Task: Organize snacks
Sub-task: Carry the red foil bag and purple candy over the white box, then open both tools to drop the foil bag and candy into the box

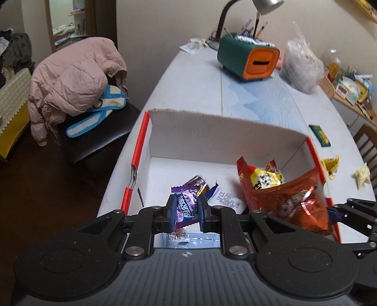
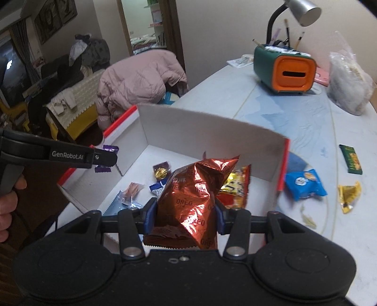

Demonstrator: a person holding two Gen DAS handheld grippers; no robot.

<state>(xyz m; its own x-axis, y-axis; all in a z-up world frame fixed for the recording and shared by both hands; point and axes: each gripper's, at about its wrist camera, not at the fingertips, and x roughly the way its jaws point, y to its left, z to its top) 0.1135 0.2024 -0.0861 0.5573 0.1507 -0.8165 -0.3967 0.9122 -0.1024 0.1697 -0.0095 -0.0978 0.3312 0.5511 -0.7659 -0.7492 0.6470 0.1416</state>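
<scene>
Right wrist view looks down a long pale table, the biggest thing here, with a chair at its left side under a pink puffy jacket. Next in size is the open white box with red edges, standing on the table close to both grippers. Farther back stand a green and orange holder, a desk lamp and a filled clear plastic bag. The right gripper is closed about halfway on a crinkled red foil Oreo bag, its blue pads pressing both sides, and the bag is held over the near right part of the box. Behind it in the box lies a red and yellow snack packet, and loose small sweets lie on the box floor to the left. In the left wrist view the left gripper is nearly closed on a small purple candy packet, held above the near left part of the box (the packet's ends stick out either side of the fingers in the other view). Outside the box, on the table to the right, lie a blue cookie packet, a dark green bar and a gold wrapper, each apart from the others.
</scene>
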